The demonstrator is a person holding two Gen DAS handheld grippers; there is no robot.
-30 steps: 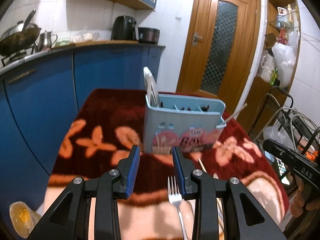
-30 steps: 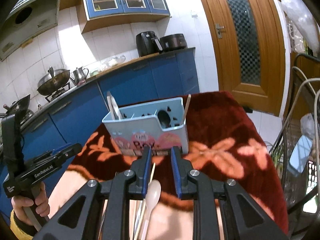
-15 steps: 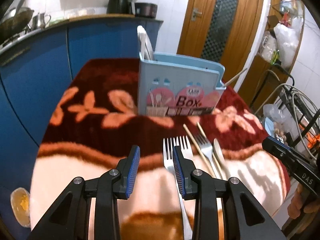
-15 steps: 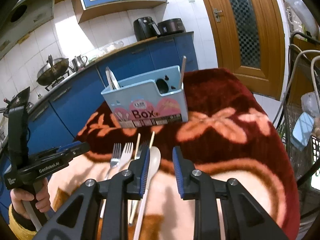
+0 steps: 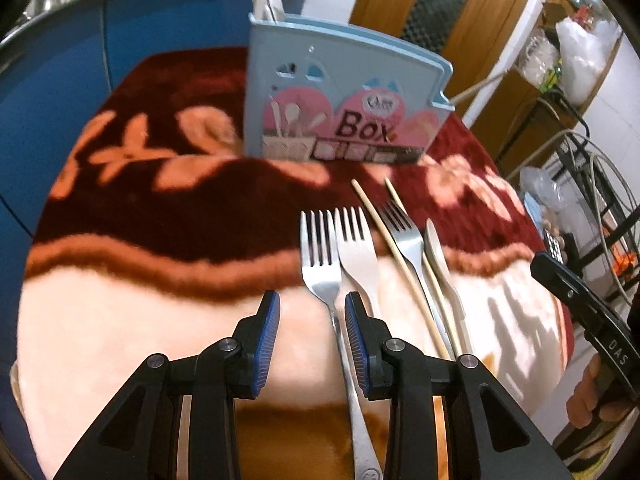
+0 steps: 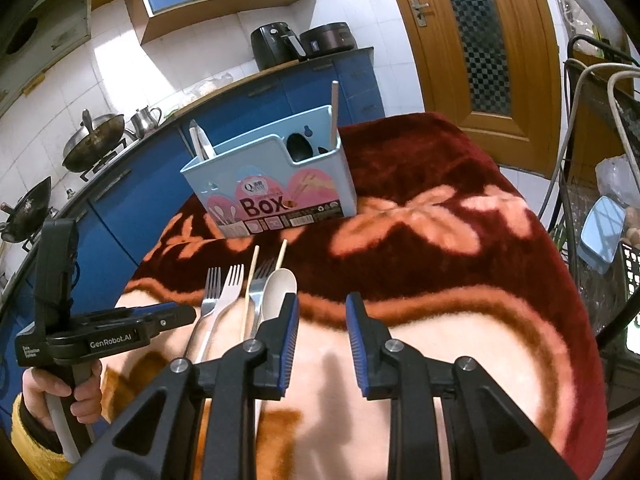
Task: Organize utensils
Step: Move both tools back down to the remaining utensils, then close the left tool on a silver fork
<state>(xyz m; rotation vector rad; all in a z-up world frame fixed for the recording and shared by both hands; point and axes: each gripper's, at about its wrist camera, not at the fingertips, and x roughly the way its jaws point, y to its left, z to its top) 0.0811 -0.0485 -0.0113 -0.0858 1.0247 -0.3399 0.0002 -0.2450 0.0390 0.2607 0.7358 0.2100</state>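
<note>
A light blue utensil box (image 5: 340, 92) stands on the red flowered blanket; it also shows in the right wrist view (image 6: 276, 188), holding a chopstick and some utensils. In front of it lie three forks, two chopsticks and a pale spoon (image 5: 438, 252). My left gripper (image 5: 312, 312) is open, low over the blanket, with the leftmost steel fork (image 5: 322, 264) just ahead and its handle by the right finger. My right gripper (image 6: 322, 316) is open and empty, just right of the spoon (image 6: 280, 292).
The blanket-covered table (image 6: 460, 240) drops off on all sides. Blue kitchen cabinets (image 6: 132, 200) stand behind and left. A wooden door (image 6: 480, 40) is at the back. A wire rack with cables (image 6: 600, 160) stands at the right.
Both grippers have pulled back and tilted down from the box toward the utensils on the blanket. The left gripper now sits over the leftmost fork's handle. Both stay open.
</note>
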